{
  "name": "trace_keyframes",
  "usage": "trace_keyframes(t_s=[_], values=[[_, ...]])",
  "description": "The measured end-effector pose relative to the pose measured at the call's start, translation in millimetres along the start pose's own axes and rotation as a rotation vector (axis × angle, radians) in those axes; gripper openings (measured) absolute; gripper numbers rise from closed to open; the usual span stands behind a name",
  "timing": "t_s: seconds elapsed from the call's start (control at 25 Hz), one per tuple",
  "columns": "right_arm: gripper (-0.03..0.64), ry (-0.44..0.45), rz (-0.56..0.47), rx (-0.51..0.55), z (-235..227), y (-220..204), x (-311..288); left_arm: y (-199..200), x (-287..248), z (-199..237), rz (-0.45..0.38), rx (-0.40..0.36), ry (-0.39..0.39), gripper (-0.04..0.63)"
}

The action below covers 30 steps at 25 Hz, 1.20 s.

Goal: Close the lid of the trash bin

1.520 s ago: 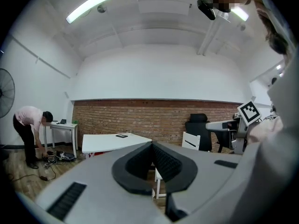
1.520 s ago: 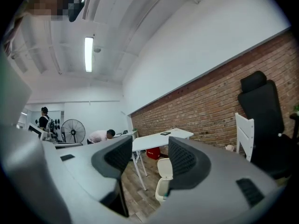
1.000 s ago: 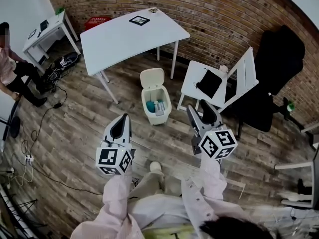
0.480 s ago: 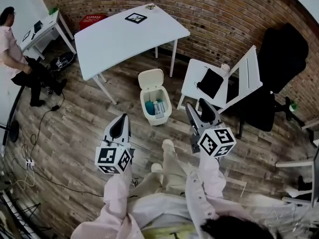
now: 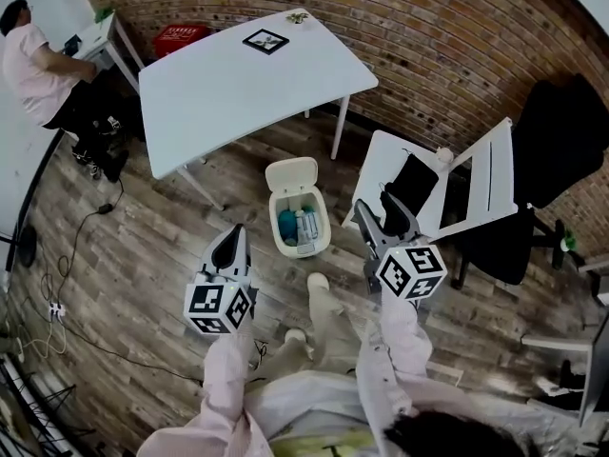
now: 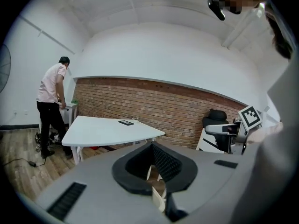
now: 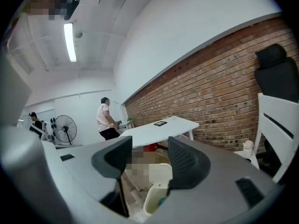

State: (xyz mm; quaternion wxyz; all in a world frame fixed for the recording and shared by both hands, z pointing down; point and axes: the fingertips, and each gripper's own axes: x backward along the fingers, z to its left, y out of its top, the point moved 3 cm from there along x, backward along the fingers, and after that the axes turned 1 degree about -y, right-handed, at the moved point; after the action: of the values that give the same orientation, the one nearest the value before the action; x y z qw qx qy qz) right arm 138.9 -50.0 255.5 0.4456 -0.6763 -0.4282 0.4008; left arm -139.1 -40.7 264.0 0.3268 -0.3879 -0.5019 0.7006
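A small white trash bin [image 5: 301, 227] stands on the wood floor with its lid [image 5: 292, 173] tipped up and back; blue and white items lie inside. My left gripper [image 5: 233, 229] hovers left of the bin and nearer to me, its jaws shut and empty. To the right of the bin my right gripper [image 5: 380, 213] is held with its jaws open and nothing between them. The right gripper view shows the bin [image 7: 154, 199] low between the open pads of the right gripper [image 7: 148, 146]. In the left gripper view the left gripper [image 6: 152, 146] has its tips together.
A white table [image 5: 238, 74] stands behind the bin. A white folding chair [image 5: 476, 184] carrying a black item [image 5: 409, 181] is close on the right, with a black office chair [image 5: 571, 122] beyond. A person [image 5: 33, 60] stands at a desk far left. Cables [image 5: 57, 255] trail on the floor.
I have stepped towards the bin, one foot forward, so it lies nearer both grippers. The person at far left has moved up to the desk. Neither gripper's jaws have changed.
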Motion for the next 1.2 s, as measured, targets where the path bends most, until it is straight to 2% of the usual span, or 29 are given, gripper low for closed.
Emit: trace_keyframes(t_s=[0.32,0.72,1.0,1.2], values=[[0.225,0.07,0.096,0.015,-33.3,-0.4,-81.8,0.1,-64.6,19.9,0.035,0.067,0.067,-0.008],[0.225,0.152,0.168,0.069,-56.3,-12.4,-152.5,-3.7,-114.7,49.7,0.067,0.124,0.136,-0.008],[0.225,0.253,0.29,0.192,-51.1,-53.0,-210.8,-34.2,-146.0,77.2,0.149,0.149,0.142,-0.008],[0.225,0.338,0.388,0.306,-43.9,-102.5,-254.8,-63.4,-170.9,101.4,0.211,0.159,0.136,-0.008]])
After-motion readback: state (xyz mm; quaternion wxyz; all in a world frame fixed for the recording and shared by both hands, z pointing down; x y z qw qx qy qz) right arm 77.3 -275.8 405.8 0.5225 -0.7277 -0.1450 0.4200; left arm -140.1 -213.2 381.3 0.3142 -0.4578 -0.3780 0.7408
